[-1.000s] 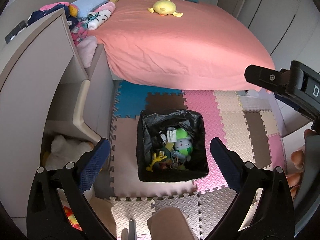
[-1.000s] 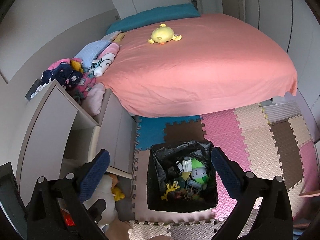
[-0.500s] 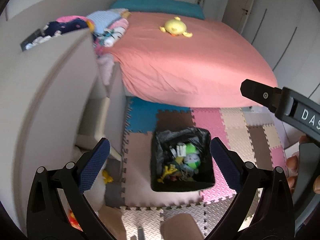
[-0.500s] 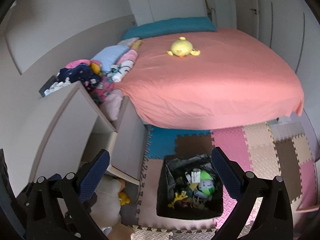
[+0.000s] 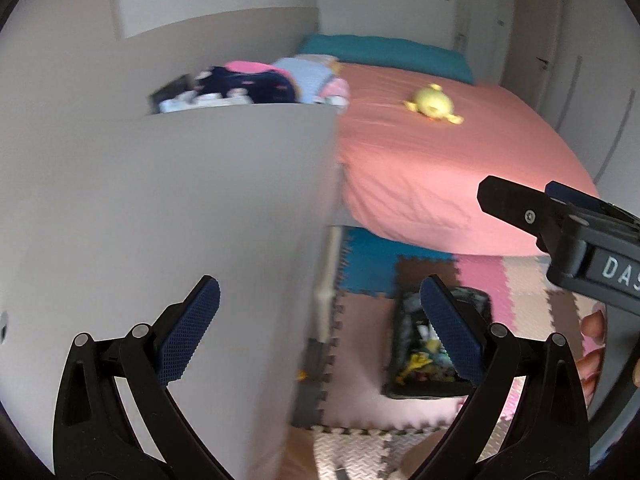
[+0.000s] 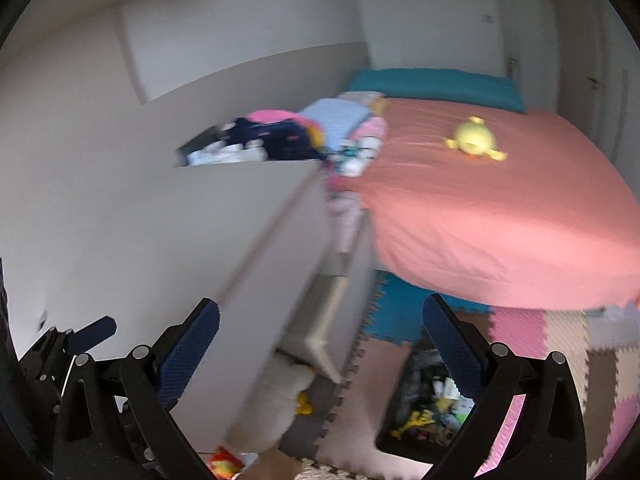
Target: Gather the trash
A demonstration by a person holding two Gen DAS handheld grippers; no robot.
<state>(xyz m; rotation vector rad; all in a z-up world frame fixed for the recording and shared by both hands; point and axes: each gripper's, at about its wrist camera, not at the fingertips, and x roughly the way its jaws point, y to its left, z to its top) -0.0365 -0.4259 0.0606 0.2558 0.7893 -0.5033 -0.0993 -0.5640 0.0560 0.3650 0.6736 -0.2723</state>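
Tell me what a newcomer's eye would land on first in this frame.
Probably the big bed with the coral-pink sheet filling the right side, with a yellow plush toy lying on it near the teal pillow. Next, the black-lined bin of colourful bits on the foam puzzle mat, partly behind a finger of the open left gripper. The open right gripper frames a blurred grey cabinet.

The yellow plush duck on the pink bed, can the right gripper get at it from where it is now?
Probably not yet. The right gripper is open and empty, but the yellow plush duck lies far across the bed, well beyond the fingers. Nothing blocks the path; the person would need to step closer.
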